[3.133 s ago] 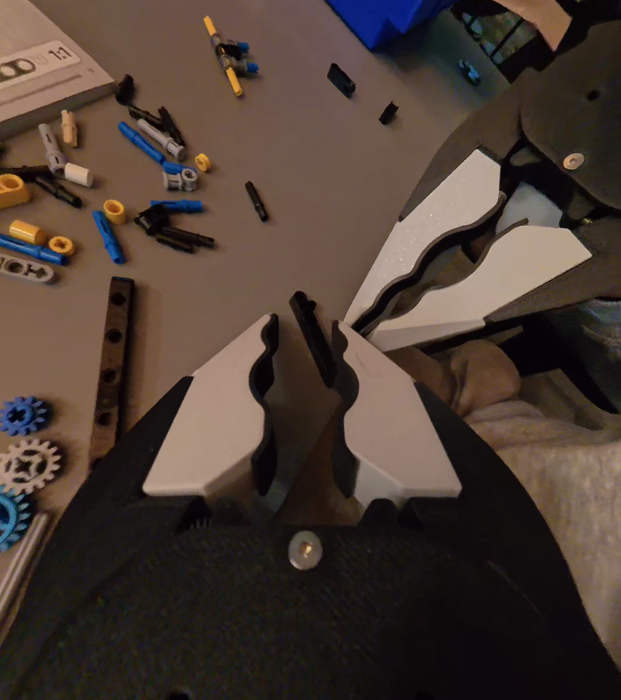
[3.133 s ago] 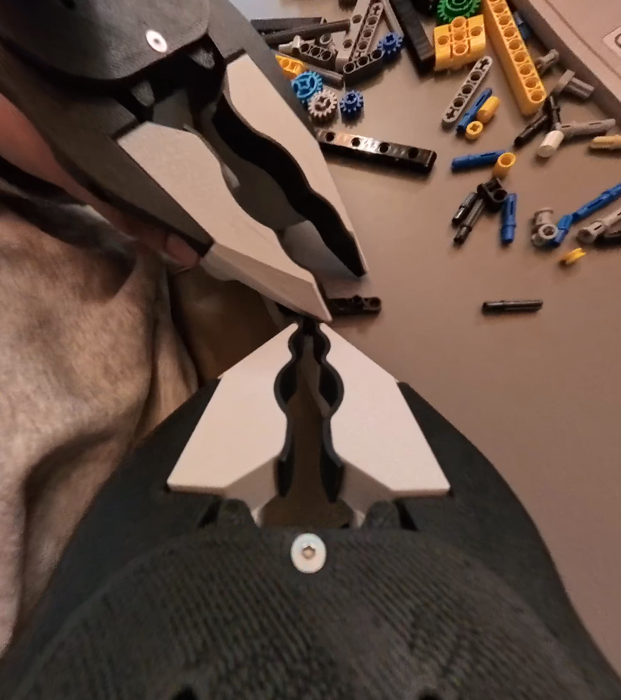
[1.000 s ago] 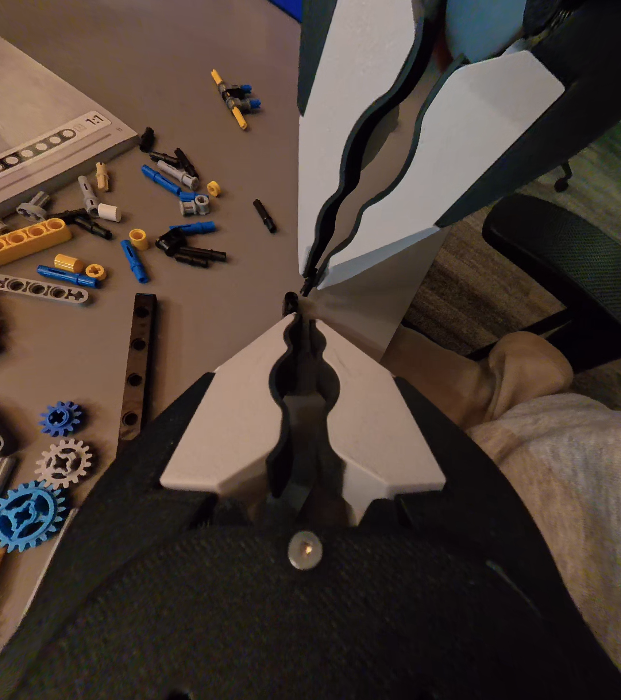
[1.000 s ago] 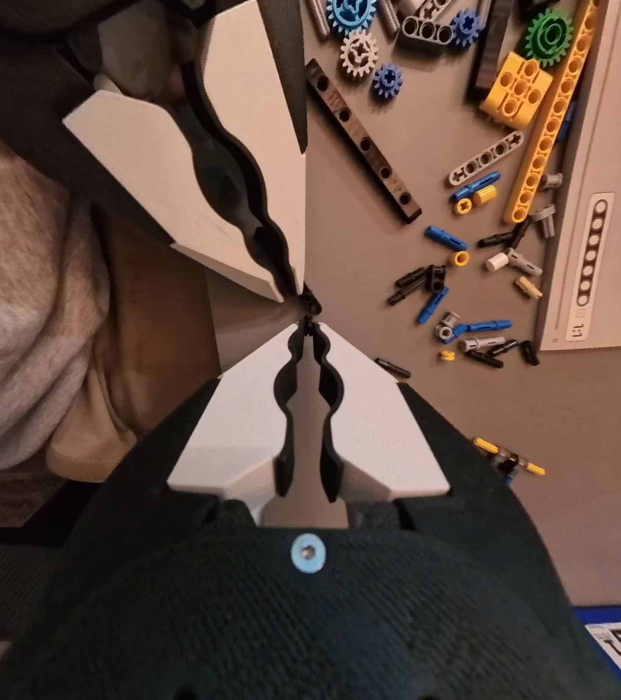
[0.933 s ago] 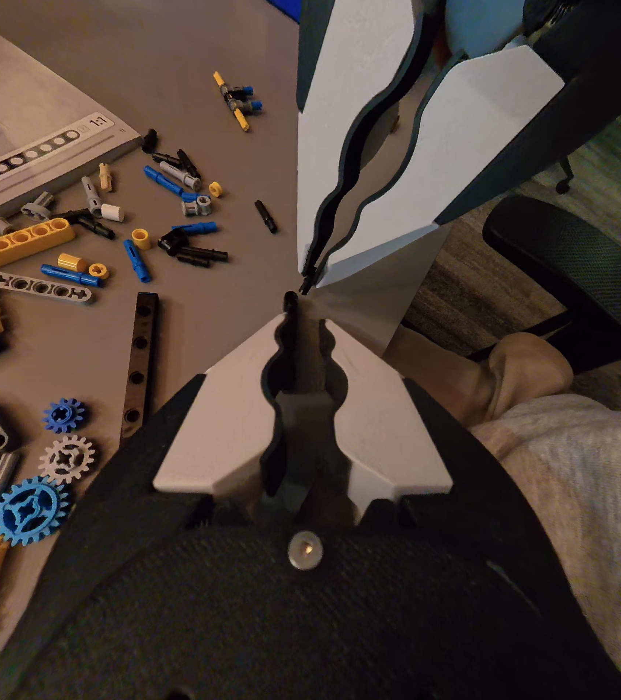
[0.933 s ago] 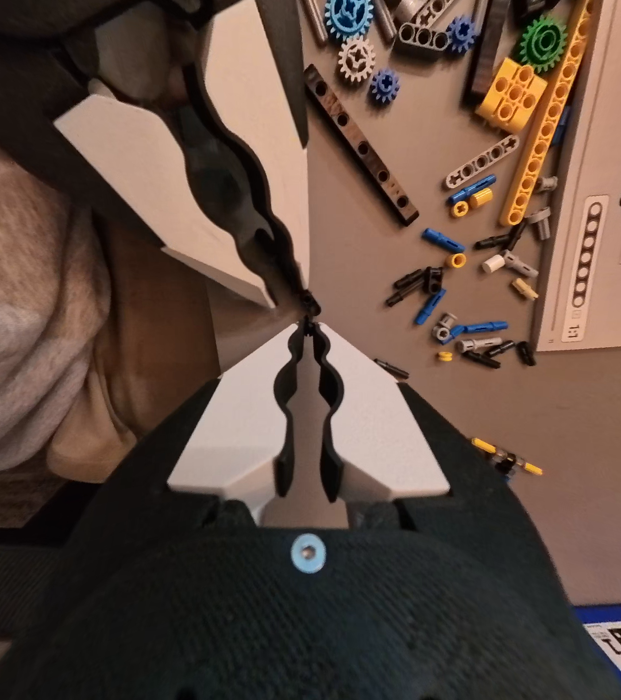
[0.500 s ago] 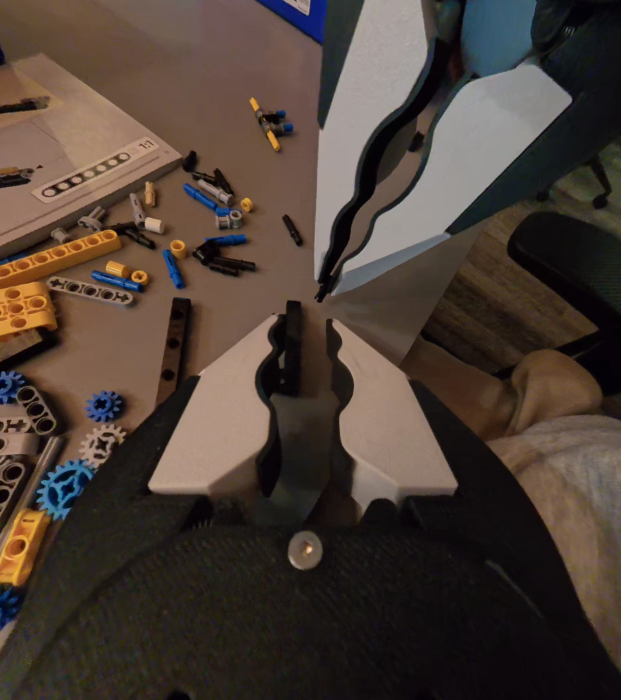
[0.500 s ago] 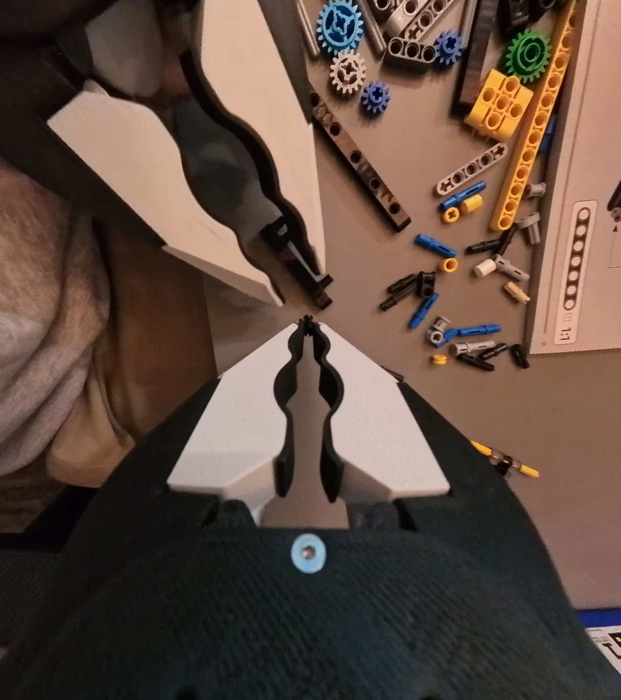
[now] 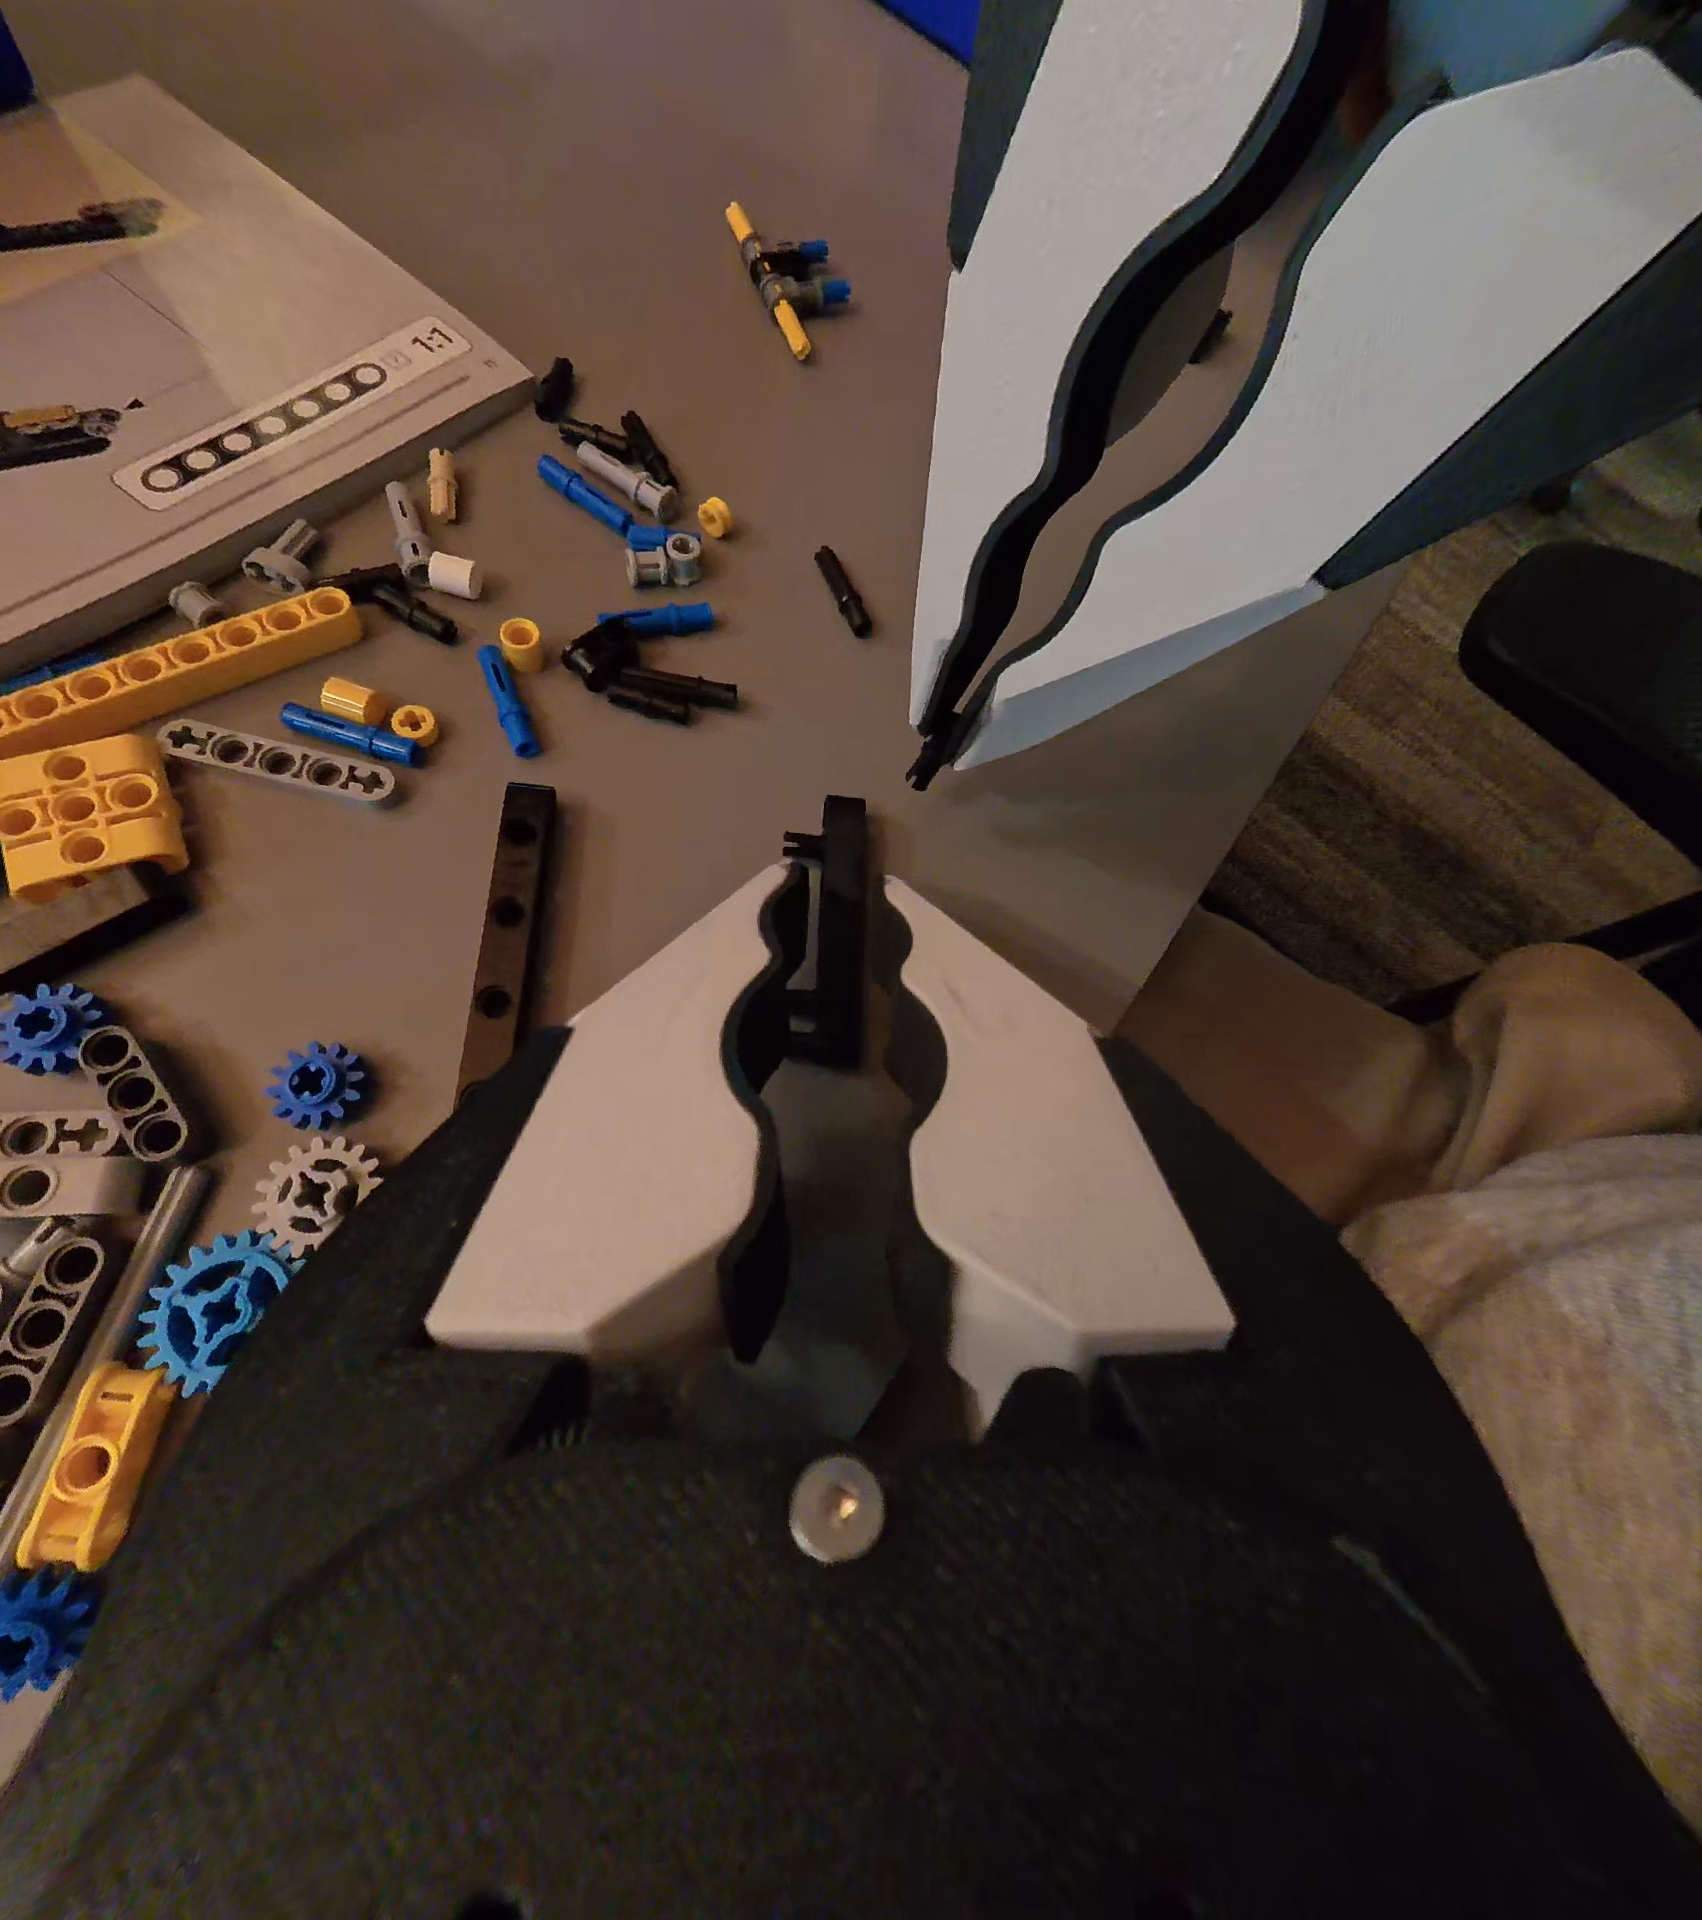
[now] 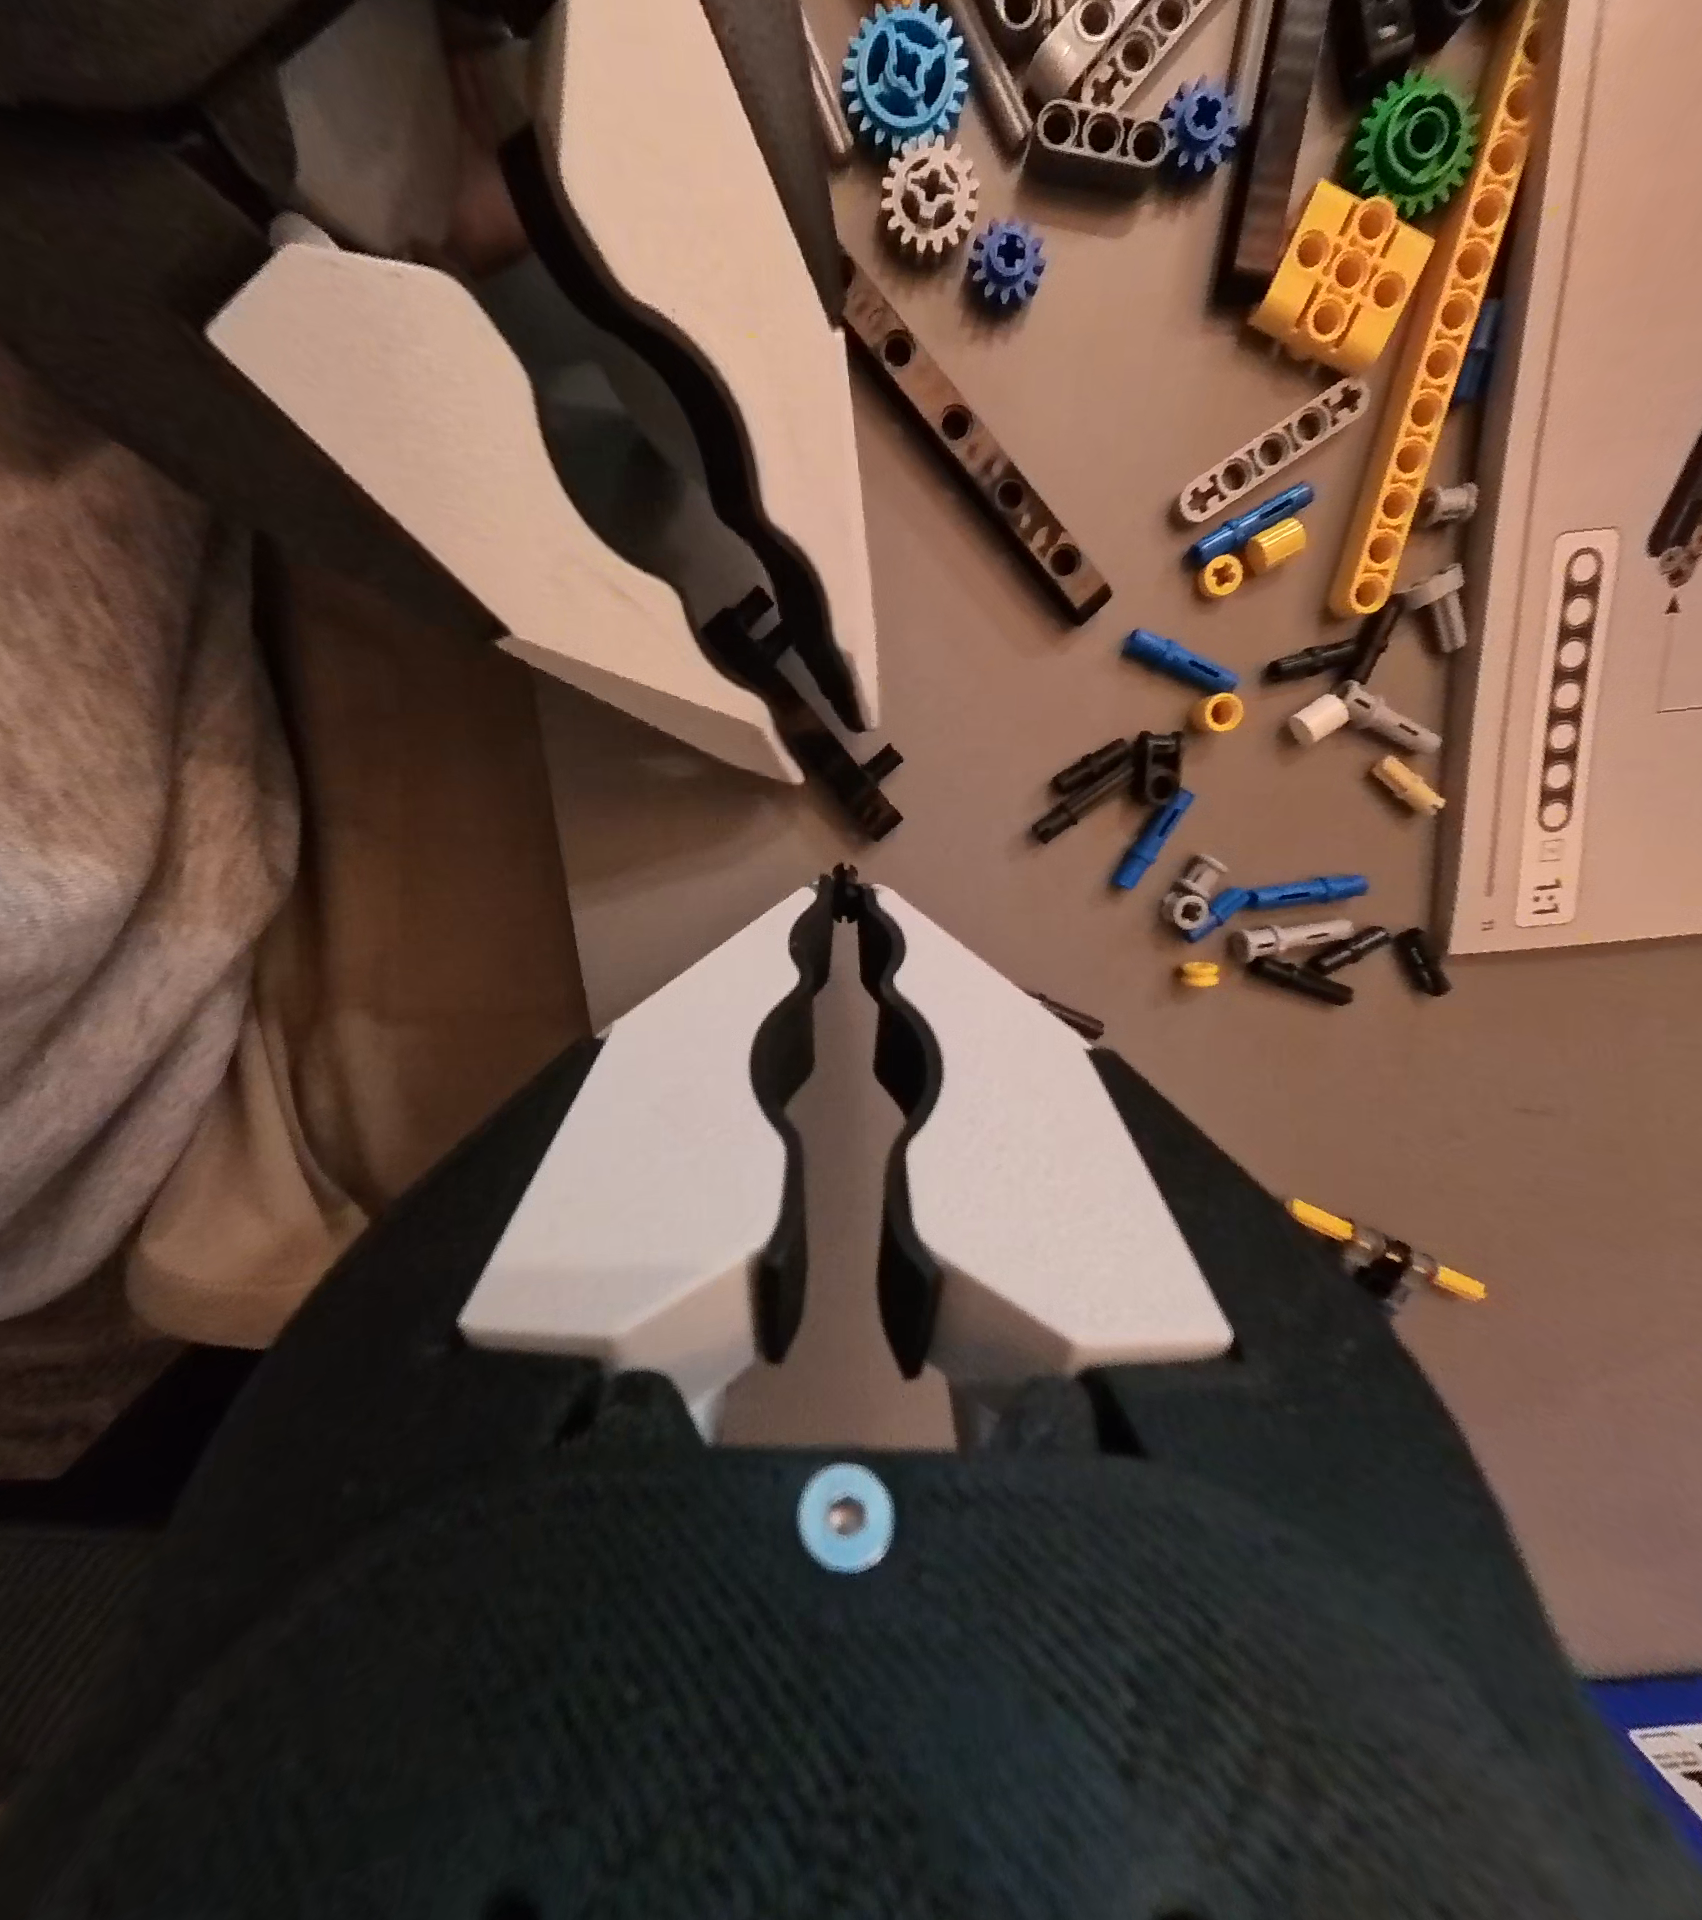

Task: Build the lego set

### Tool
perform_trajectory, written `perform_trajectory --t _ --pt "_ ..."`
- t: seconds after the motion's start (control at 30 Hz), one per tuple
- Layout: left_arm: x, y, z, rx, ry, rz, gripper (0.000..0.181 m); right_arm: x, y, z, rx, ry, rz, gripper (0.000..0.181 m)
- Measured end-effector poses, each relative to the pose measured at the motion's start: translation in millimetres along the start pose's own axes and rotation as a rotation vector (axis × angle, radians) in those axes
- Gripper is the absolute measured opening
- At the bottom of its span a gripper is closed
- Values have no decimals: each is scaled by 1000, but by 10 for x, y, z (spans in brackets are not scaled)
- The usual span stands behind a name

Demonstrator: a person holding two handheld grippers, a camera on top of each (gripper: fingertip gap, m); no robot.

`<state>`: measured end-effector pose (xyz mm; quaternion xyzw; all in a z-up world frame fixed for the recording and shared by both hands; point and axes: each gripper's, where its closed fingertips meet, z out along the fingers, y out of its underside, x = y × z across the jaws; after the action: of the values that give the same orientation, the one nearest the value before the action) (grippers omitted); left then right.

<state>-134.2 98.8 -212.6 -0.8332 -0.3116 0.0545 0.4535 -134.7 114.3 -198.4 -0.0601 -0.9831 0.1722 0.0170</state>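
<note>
- Currently the left gripper (image 9: pixel 834 883) has its jaws clenched on a short black liftarm (image 9: pixel 839 935), held clear above the tabletop (image 9: pixel 1034 862) near its edge.
- Liftarm's long axis runs along the fingers; its rounded end sticks out past the tips, with a small black stub poking sideways off it toward the parts pile.
- Right gripper (image 10: pixel 845 902) has its jaws clenched on a small black pin (image 10: pixel 843 883); only the pin's nub shows beyond the tips.
- Key relation: the two held parts face each other tip to tip, close but apart. The pin points toward the liftarm's free end and sits slightly off to one side of it.
- Judgement: the pin needs lining up with a hole in the liftarm before pushing; the right gripper looks like the one to close the gap.
- Left wrist view shows the liftarm edge-on, so its holes are hidden; it does show the pin's tip under the right gripper.
- Right wrist view shows the liftarm's free end and stub side-on, but still no clear hole face.
- Spare parts well apart on the tabletop: yellow beam (image 9: pixel 130 681), long black beam (image 9: pixel 512 935), blue gears, instruction booklet (image 9: pixel 151 343).
</note>
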Motion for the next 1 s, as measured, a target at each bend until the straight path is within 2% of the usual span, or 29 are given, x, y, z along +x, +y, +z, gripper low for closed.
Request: perform_trajectory --t 0.5,0.8,1.0 --pt "65 16 -3 8 27 47 8 95 -113 65 77 17 65 3" --pt "49 13 -1 10 -82 258 6 122 -48 0 100 12 129 3" --pt "92 12 4 13 -87 297 6 20 6 61 110 -22 153 2"
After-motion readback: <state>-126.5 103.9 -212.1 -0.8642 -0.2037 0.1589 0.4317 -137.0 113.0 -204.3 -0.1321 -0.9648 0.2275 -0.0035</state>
